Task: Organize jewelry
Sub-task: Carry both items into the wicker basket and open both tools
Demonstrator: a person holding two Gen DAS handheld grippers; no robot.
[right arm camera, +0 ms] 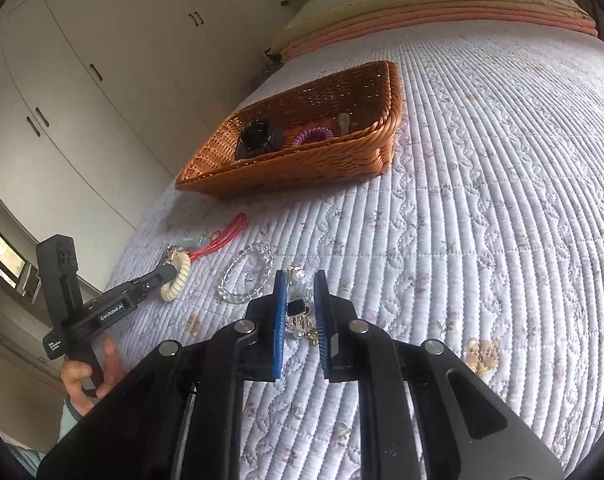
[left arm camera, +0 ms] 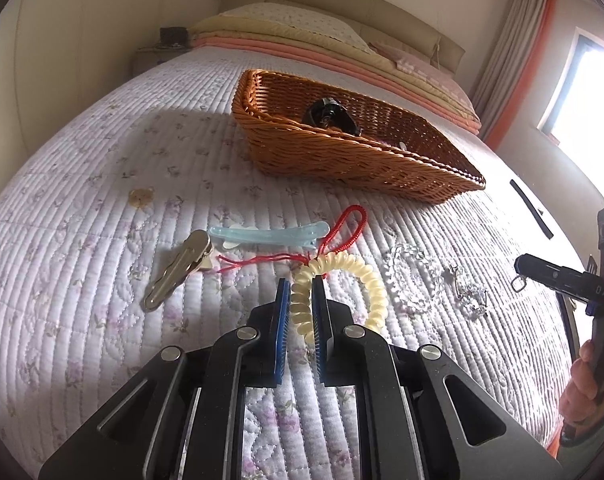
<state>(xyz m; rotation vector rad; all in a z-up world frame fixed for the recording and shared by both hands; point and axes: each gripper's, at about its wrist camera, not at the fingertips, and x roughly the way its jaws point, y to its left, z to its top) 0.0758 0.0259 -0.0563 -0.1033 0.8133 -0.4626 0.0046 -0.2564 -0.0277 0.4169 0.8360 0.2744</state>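
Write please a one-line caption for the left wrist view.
Left gripper straddles a cream spiral hair tie on the quilted bed, wicker basket behind.
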